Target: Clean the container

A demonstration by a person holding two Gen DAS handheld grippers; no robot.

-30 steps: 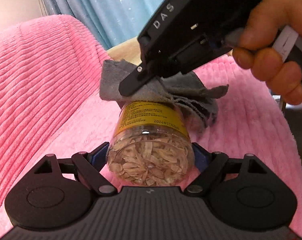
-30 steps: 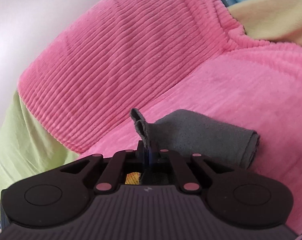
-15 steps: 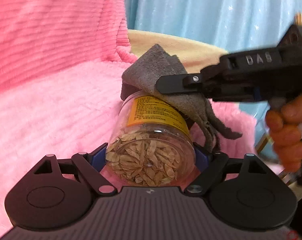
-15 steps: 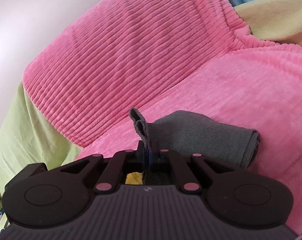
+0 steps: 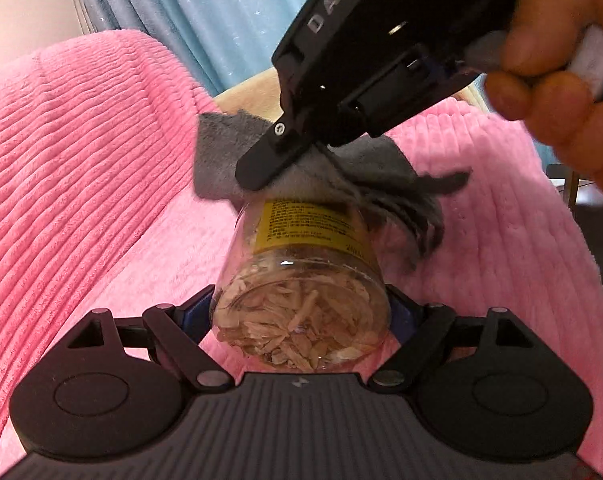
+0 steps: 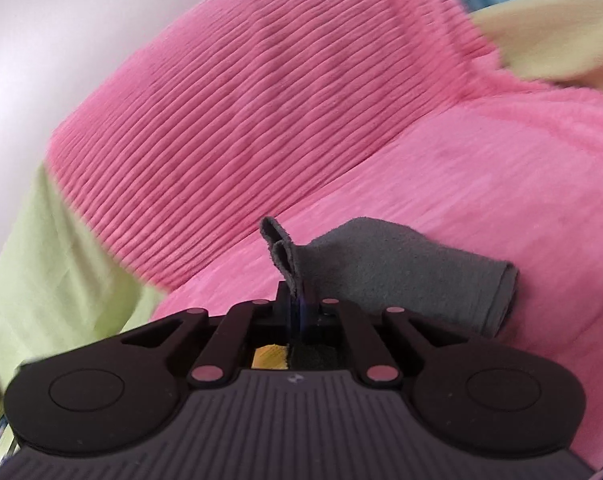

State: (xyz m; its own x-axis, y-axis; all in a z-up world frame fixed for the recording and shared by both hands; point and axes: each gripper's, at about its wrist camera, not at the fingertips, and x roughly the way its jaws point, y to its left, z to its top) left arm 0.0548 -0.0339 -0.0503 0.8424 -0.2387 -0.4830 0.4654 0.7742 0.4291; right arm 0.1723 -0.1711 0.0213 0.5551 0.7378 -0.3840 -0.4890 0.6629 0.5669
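Presently catalogued: one clear plastic jar with yellow label (image 5: 301,276), filled with pale seeds or husks, clamped at its base between the blue-padded fingers of the left tool (image 5: 301,312) and held clear above the pink ribbed plush cover (image 5: 81,184) of what appears to be a sofa or bed. Its far end is tilted away from the camera.

One grey microfibre cloth (image 5: 365,176), folded, pinched tight in the narrow-closed right tool (image 6: 297,300), which is gripped by a person's hand (image 5: 557,92). The cloth is pressed over the jar's far end and upper shoulder; whether a lid is fitted beneath cannot be told.

Step judged in hand: wiping of the jar's upper part, cloth in contact. How much of the surface has been covered cannot be settled.

Next move, as judged: cloth pressure to be kept while the jar is turned or the cloth is drawn along the labelled wall; the left tool's clamp must be held firm against the rubbing force.
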